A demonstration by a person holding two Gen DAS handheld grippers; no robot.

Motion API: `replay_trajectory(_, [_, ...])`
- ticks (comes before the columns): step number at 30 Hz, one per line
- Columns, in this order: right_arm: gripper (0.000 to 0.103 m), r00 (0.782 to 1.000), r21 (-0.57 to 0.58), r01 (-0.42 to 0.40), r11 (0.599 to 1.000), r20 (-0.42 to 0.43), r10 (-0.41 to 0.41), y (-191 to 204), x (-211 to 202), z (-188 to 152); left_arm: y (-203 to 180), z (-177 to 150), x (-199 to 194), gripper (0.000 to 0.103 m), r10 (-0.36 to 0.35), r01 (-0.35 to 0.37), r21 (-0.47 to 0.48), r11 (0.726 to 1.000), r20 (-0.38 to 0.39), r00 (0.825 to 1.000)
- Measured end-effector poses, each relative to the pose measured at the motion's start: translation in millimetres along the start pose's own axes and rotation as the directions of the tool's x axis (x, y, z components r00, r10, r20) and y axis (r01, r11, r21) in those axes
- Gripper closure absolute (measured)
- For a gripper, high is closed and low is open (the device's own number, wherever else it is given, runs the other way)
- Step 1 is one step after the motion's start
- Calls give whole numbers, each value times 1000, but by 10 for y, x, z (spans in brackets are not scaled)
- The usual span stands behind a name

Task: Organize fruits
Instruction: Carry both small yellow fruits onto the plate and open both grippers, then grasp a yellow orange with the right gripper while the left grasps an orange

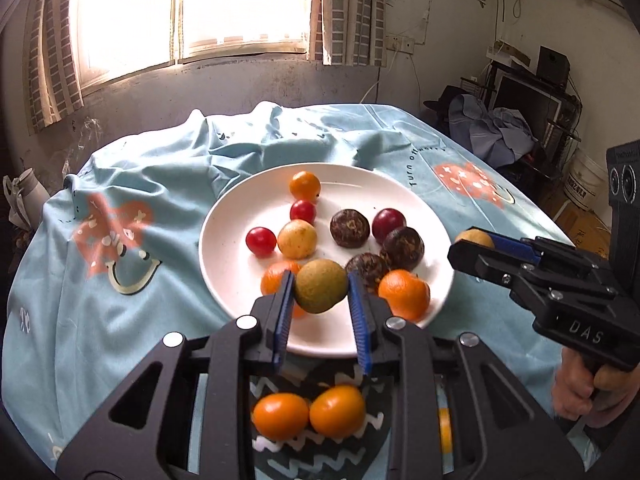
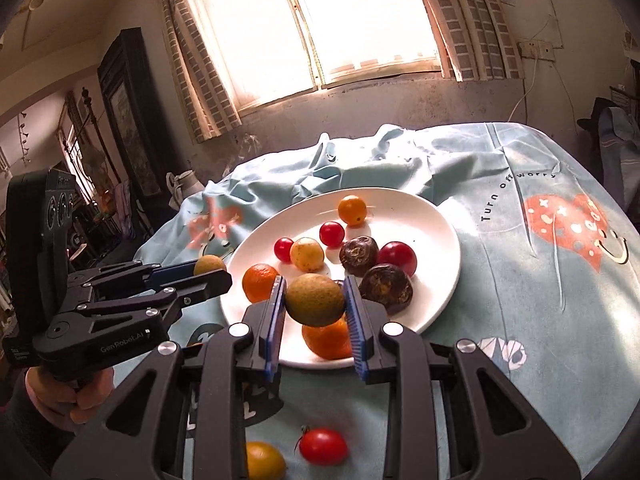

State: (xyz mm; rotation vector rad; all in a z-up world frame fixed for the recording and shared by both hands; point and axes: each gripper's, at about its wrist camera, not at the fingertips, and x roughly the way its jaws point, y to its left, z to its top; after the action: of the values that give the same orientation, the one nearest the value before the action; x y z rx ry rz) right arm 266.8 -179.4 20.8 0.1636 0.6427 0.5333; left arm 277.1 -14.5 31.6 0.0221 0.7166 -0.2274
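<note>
Both tongs are clamped on a fruit each: left tongs (image 1: 321, 294) grip a greenish-brown fruit (image 1: 321, 286), right tongs (image 2: 315, 300) another (image 2: 315, 299). We reckon the plate (image 1: 240, 240) lies straight ahead and just below both, so either can drop in.

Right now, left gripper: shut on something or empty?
Shut on a fruit. The left gripper's blue pads press both sides of a round greenish-brown fruit, held above the plate.

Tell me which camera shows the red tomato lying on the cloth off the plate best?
The right wrist view: the red tomato lies in plain sight on the cloth beneath the fingers. The left wrist view does not show it.
</note>
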Motion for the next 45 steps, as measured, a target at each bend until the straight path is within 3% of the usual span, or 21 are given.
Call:
replay_trajectory(5, [73, 1000, 37, 14, 999, -29, -13, -165, 289, 123, 61, 196, 363, 75, 32, -33, -18, 999, -33, 999])
replay_trajectory(7, [53, 998, 42, 26, 999, -58, -23, -192, 346, 123, 82, 206, 368, 37, 50, -52, -33, 998, -41, 998])
replay_trajectory(8, [52, 998, 39, 35, 999, -62, -33, -190, 330, 113, 95, 196, 301, 11, 71, -71, -43, 997, -15, 997])
replay_trajectory(10, [52, 998, 11, 25, 1000, -58, -24, -138, 243, 97, 107, 142, 120, 10, 107, -105, -36, 994, 44, 993])
replay_trajectory(13, [51, 998, -39, -15, 999, -69, 13, 34, 76, 19, 147, 15, -86, 9, 105, -105, -16, 994, 23, 994])
replay_trajectory(15, [48, 995, -80, -57, 995, -86, 50, 181, -14, -83, 218, -138, -221, 2, 115, -114, -30, 993, 23, 993])
replay_trajectory(17, [47, 993, -148, -79, 986, -100, 65, 358, -93, -214, 301, -317, -315, 2, 135, -133, -59, 989, 34, 990])
replay_trajectory(24, [47, 986, -298, -90, 950, -164, 42, 744, -166, -592, 588, -741, -280, 2, 206, -218, -172, 961, -84, 975])
replay_trajectory(28, [47, 985, -373, -48, 927, -169, -17, 838, -122, -694, 708, -745, -370, 2, 233, -242, -223, 944, -64, 970])
replay_trajectory(36, [47, 980, -371, -42, 928, -197, -34, 809, -93, -731, 773, -751, -420, 2, 235, -244, -251, 937, -67, 970])
replay_trajectory(45, [47, 956, -354, -63, 933, -290, -45, 789, -17, -856, 778, -766, -415, 2, 230, -242, -247, 938, -77, 970])
